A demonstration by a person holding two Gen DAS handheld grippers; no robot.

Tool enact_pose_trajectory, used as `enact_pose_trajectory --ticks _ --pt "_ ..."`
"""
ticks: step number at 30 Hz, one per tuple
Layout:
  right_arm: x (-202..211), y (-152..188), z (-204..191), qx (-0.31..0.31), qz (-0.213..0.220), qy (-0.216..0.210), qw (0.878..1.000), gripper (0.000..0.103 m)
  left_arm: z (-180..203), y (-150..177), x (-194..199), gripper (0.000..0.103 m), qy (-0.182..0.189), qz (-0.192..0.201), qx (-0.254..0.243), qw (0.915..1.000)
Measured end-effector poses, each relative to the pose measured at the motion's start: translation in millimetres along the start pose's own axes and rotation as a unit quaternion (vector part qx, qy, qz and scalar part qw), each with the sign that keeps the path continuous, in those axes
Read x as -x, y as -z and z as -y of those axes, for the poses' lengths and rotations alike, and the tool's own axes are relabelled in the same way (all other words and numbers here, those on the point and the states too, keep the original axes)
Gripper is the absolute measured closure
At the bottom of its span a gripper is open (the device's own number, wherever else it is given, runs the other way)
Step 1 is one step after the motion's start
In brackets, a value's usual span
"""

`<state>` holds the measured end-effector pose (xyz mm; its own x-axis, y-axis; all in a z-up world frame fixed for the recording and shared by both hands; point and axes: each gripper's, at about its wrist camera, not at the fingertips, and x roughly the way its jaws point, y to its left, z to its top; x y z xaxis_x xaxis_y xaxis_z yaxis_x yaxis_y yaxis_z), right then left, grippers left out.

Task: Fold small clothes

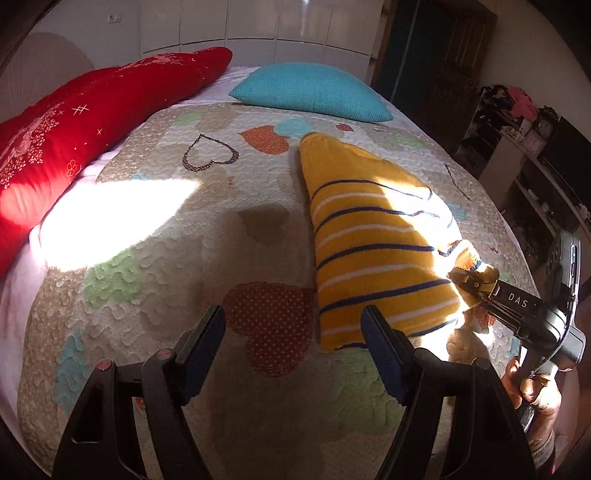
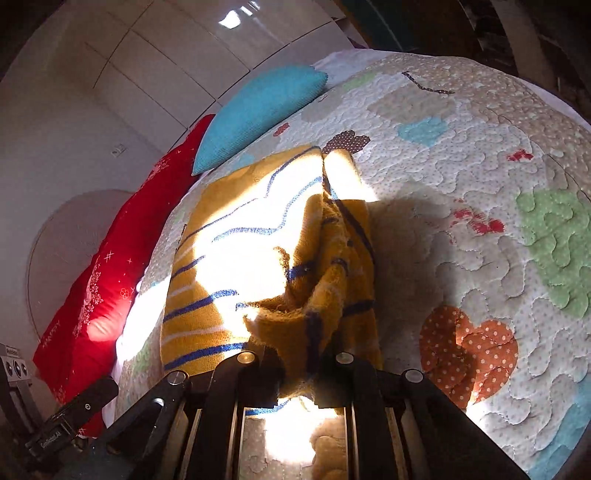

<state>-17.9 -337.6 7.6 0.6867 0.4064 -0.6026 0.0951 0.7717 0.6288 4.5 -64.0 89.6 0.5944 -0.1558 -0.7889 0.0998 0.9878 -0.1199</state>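
Note:
A small yellow garment [image 1: 373, 240] with blue and white stripes lies on the patchwork quilt [image 1: 192, 229], right of centre in the left wrist view. My left gripper [image 1: 293, 328] is open and empty, just in front of the garment's near left edge. My right gripper [image 1: 469, 286] is shut on the garment's right edge, lifting a bunched fold of it. In the right wrist view the gripper [image 2: 299, 373] pinches that raised fold [image 2: 332, 280], with the rest of the garment [image 2: 229, 236] spread behind and to the left.
A red pillow [image 1: 70, 144] lies along the bed's left side and a teal cushion [image 1: 314, 90] at the far end. White wardrobe doors [image 1: 258, 29] stand behind. Cluttered dark shelves [image 1: 532, 155] are past the bed's right edge. Bright sun patches fall on the quilt.

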Motion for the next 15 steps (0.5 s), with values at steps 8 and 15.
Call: enact_pose_trajectory --ticks 8,15 --pt "15.7 16.9 31.0 -0.013 -0.008 -0.018 1.000 0.095 32.8 -10.2 -50.5 0.028 0.027 -0.024 -0.002 0.9994" --pt "44.2 8.7 27.3 0.015 -0.001 -0.052 0.999 0.090 37.9 -3.8 -94.2 0.024 0.031 -0.057 0.016 0.9978"
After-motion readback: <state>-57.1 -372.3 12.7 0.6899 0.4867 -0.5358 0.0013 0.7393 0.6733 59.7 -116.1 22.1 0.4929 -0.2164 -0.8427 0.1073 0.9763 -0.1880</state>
